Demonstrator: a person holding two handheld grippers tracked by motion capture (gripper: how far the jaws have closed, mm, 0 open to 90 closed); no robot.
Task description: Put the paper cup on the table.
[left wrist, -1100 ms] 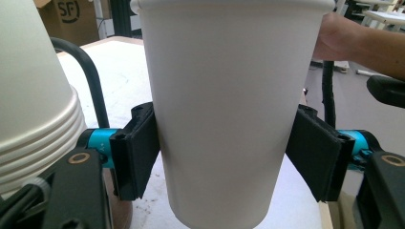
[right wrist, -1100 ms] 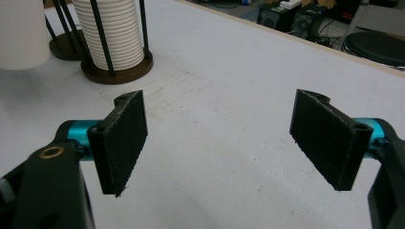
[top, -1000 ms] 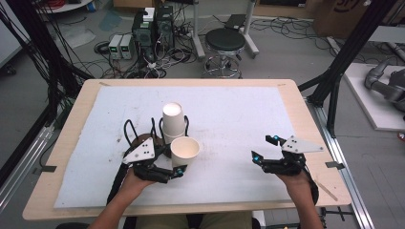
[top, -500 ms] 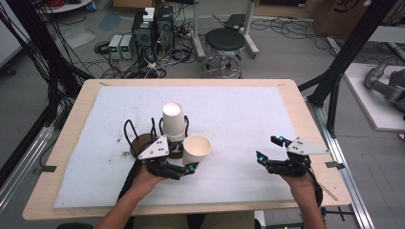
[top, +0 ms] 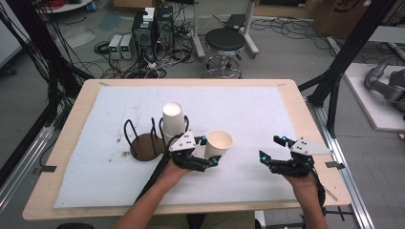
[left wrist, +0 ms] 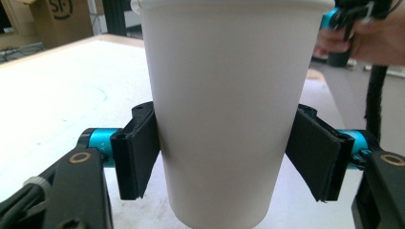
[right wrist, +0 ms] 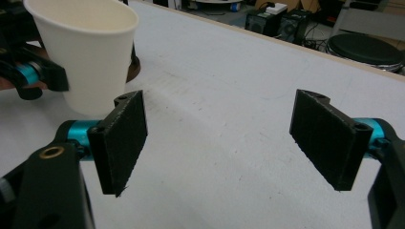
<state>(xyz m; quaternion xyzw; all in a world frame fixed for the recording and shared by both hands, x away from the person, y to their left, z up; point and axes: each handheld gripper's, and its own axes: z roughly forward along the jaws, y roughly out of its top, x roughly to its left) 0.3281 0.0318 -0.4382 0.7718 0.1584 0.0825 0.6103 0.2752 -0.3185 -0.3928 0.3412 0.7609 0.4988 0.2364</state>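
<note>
The left hand-held gripper (top: 210,151) clamps the white paper cup (top: 218,143) upright between its pads, near the table's (top: 67,143) front edge. The right hand-held gripper (top: 271,149) stands wide open, its jaws around nothing, towards the table's front right corner.

Wire rack (top: 143,138) and upturned cup (top: 173,118) block left.

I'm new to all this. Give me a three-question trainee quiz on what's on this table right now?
1. True or false: the left gripper grips the open cup.
2. The capped cup stands in: A) the wire holder, B) the right gripper, C) the bare mat.
3. What is between the right gripper's jaws?

Key: 1 true; its pads press the cup's sides. 2 A. 3 Nothing; the jaws stand open above the mat.
</note>
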